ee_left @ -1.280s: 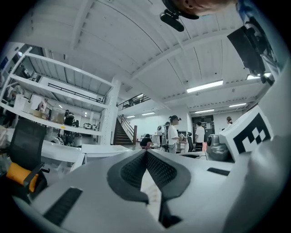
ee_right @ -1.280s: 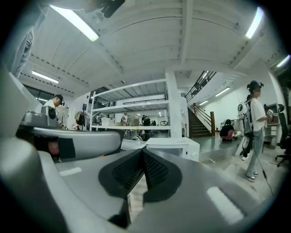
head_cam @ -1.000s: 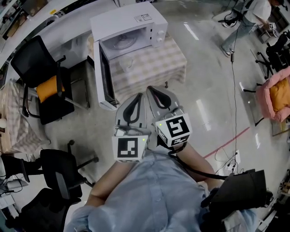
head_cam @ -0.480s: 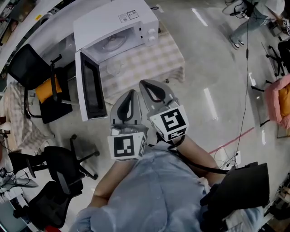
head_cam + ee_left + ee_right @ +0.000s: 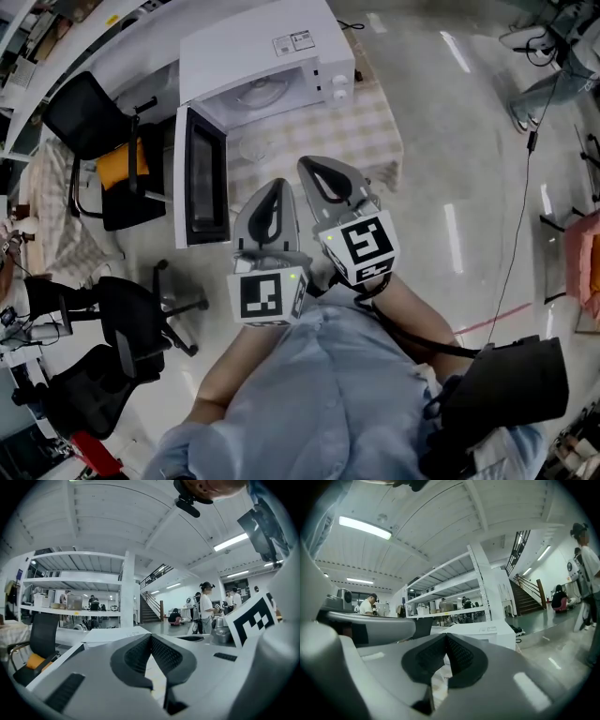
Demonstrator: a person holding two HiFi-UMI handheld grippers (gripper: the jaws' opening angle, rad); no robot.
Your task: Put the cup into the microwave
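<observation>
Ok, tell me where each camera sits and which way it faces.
Head view: on the head, facing steeply down at the open microwave, left gripper and right gripper; shirt shows.
Left gripper view: on that gripper, level along its shut jaws; right gripper's cube at right.
Right gripper view: likewise, shut jaws; left gripper at left.
Both gripper views share the microwave.

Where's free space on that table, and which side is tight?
Free: the cloth right of the cup, in front of the microwave, out to its right edge. Tight: the left side, where the open door stands close to the chairs.
</observation>
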